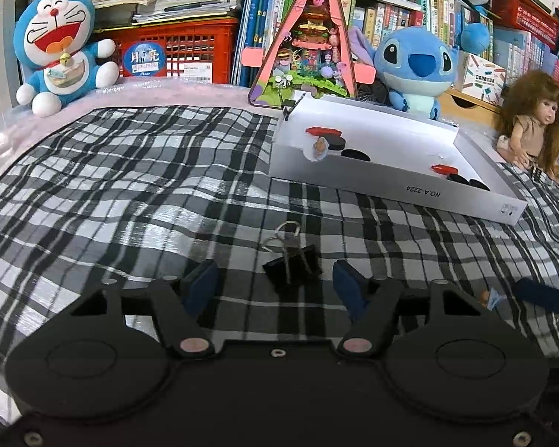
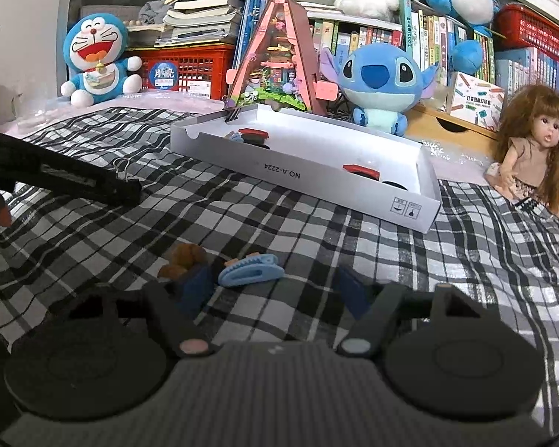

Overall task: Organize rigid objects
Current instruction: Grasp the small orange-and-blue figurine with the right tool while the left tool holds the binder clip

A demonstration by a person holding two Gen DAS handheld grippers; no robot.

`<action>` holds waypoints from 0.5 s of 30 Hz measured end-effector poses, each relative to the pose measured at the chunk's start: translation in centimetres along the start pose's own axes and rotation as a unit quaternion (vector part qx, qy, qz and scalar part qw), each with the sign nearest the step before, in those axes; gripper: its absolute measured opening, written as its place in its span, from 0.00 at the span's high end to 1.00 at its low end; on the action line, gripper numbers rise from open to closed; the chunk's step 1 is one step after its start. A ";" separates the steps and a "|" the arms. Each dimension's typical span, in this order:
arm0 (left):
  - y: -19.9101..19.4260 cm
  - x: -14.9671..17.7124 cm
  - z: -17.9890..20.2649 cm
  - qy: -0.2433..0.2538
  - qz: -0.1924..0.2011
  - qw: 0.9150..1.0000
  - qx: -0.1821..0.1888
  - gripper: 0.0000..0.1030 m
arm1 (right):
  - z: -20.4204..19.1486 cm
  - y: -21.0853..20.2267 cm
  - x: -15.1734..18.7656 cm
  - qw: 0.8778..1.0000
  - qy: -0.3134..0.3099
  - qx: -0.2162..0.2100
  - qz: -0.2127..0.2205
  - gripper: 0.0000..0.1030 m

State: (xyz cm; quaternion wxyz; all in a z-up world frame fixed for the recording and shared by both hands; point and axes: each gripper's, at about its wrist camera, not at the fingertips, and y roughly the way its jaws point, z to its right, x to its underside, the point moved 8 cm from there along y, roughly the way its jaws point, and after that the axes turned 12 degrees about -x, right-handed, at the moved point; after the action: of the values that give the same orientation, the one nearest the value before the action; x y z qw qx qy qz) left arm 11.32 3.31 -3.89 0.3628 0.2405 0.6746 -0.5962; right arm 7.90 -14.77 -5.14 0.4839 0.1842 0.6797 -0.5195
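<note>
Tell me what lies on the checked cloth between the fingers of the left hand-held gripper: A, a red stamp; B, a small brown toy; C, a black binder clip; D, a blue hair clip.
C: in the left wrist view a black binder clip with silver wire handles lies on the checked cloth between the open fingers of the left hand-held gripper, not touched by either.
</note>
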 end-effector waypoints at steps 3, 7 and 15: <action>0.3 -0.1 0.7 -0.002 -0.001 1.000 -0.001 0.40 | -0.1 0.0 0.0 1.000 -0.003 -0.001 0.004 0.25; 0.6 -0.2 1.3 0.001 0.001 1.000 -0.001 0.51 | -0.3 0.0 0.0 1.000 -0.012 -0.002 0.007 0.28; 1.3 -0.8 1.9 0.014 0.004 1.000 0.003 0.69 | -0.4 -0.2 0.0 1.000 -0.012 -0.011 0.012 0.45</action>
State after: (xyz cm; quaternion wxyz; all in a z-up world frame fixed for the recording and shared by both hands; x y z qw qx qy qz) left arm 13.20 1.82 -4.13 0.3548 0.2522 0.6772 -0.5932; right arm 7.58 -14.46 -5.05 0.5001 0.1807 0.6773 -0.5084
